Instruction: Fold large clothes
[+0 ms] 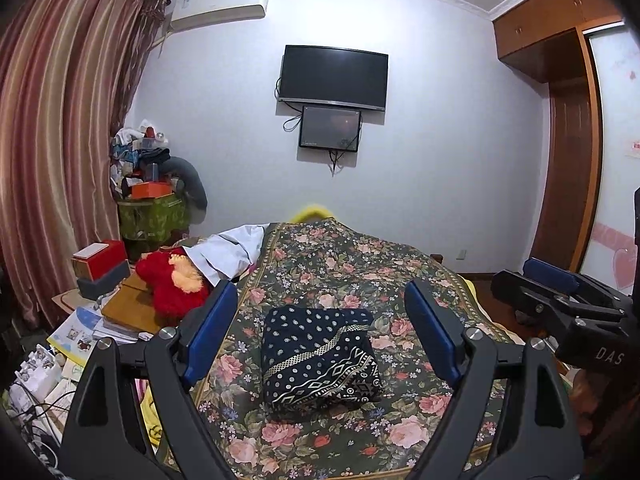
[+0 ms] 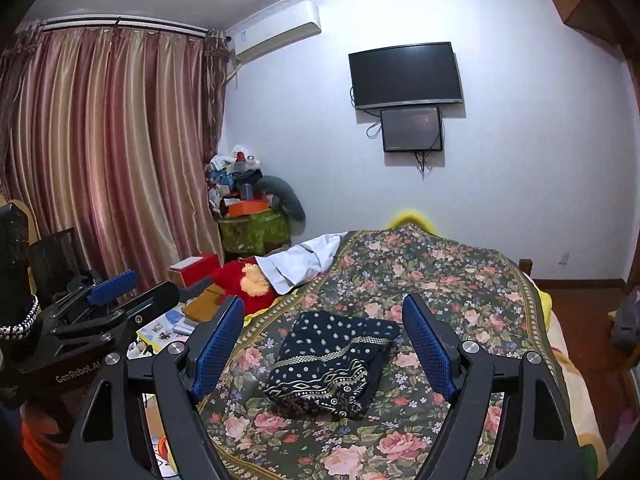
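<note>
Both grippers, left gripper (image 1: 326, 332) and right gripper (image 2: 324, 340), hold their fingers spread wide and empty; the folded navy garment (image 1: 320, 360) lies at lower centre on the floral bedspread (image 1: 360, 264), beyond and between the fingertips, untouched.

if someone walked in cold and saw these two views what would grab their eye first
Probably the folded navy garment with white dots and geometric bands, lying alone in the middle of the dark floral bedspread, framed by the open blue pads of the left hand-held gripper. Next, the black wall-mounted television above a smaller dark screen on the far wall. Then the bright red plush toy in the clutter left of the bed.
</note>
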`<state>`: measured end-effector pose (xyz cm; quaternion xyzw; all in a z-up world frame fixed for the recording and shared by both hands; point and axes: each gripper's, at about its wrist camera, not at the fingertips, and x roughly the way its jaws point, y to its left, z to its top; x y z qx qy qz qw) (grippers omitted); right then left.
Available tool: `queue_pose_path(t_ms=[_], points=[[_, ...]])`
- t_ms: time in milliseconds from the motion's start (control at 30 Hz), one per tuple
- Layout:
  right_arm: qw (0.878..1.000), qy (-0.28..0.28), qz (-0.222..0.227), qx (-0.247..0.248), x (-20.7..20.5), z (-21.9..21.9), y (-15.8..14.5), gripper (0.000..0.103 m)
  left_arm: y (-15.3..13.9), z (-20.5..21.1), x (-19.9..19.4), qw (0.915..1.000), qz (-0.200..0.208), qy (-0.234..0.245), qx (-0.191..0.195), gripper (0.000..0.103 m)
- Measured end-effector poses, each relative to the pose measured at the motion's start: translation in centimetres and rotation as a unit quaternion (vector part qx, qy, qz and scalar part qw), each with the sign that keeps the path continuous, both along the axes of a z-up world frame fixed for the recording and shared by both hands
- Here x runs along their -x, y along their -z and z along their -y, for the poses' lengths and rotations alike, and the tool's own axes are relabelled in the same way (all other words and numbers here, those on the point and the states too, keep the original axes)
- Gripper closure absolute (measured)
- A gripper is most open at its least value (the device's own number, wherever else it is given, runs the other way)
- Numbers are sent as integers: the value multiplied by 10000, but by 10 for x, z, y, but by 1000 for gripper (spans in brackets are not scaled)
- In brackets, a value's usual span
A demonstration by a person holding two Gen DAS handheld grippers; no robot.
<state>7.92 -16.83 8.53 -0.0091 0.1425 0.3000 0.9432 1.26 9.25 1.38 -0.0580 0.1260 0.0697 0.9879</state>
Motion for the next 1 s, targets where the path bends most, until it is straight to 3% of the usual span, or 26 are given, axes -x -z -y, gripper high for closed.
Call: queue_pose_path(t_ms=[567,1000], points=[[10000,34,46,-43,2,1,-1,23,3,-8,-6,9998,-60,121,142,14],[9999,86,113,-98,6,3,-6,23,3,1,-5,9996,-61,259,-7,13]])
